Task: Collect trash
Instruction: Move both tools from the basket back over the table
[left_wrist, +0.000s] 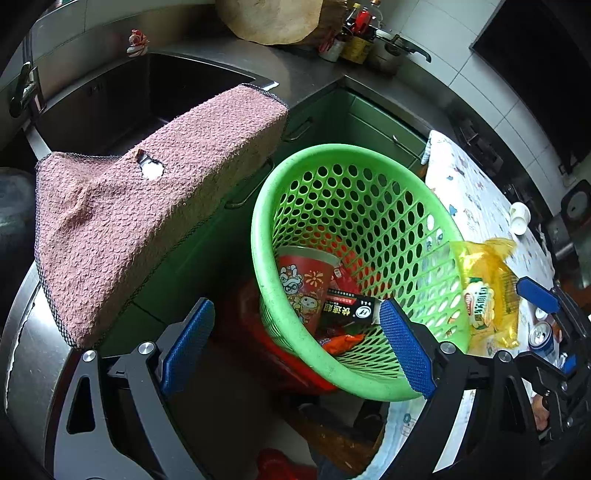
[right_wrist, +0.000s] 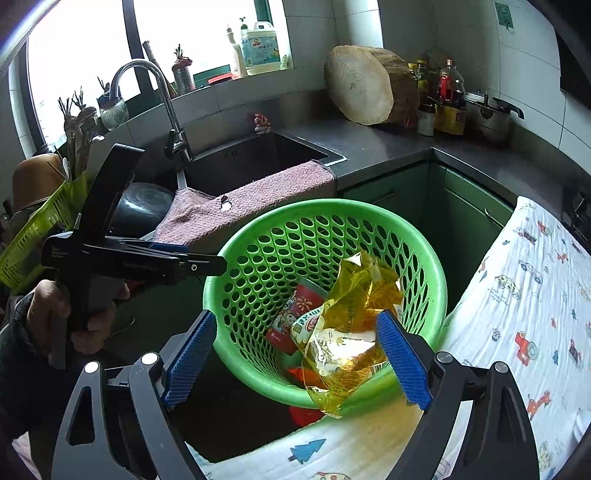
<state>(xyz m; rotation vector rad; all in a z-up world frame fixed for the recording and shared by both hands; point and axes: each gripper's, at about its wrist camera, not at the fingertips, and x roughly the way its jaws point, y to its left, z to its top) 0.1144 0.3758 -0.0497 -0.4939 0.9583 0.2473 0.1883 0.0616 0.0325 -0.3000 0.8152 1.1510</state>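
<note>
A green perforated trash basket (left_wrist: 369, 206) (right_wrist: 258, 258) stands by the cabinet corner. It holds a red printed cup (left_wrist: 304, 284) (right_wrist: 295, 314), a black box (left_wrist: 349, 308) and an orange wrapper (left_wrist: 341, 341). A yellow snack bag (right_wrist: 347, 332) (left_wrist: 487, 295) hangs over the basket's near rim, against my right gripper's right finger. My right gripper (right_wrist: 297, 360) is open with its jaws wide apart. My left gripper (left_wrist: 295, 347) is open and empty above the basket's near edge; it also shows at the left of the right wrist view (right_wrist: 147, 262).
A pink towel (left_wrist: 147, 206) hangs over the sink edge (right_wrist: 258, 162). A table with a printed cloth (right_wrist: 517, 295) stands right of the basket, with a can (left_wrist: 541, 338) and a white cup (left_wrist: 519, 218). Bottles (right_wrist: 448, 99), a pot (right_wrist: 487, 114) and a wooden block (right_wrist: 362, 85) sit on the counter.
</note>
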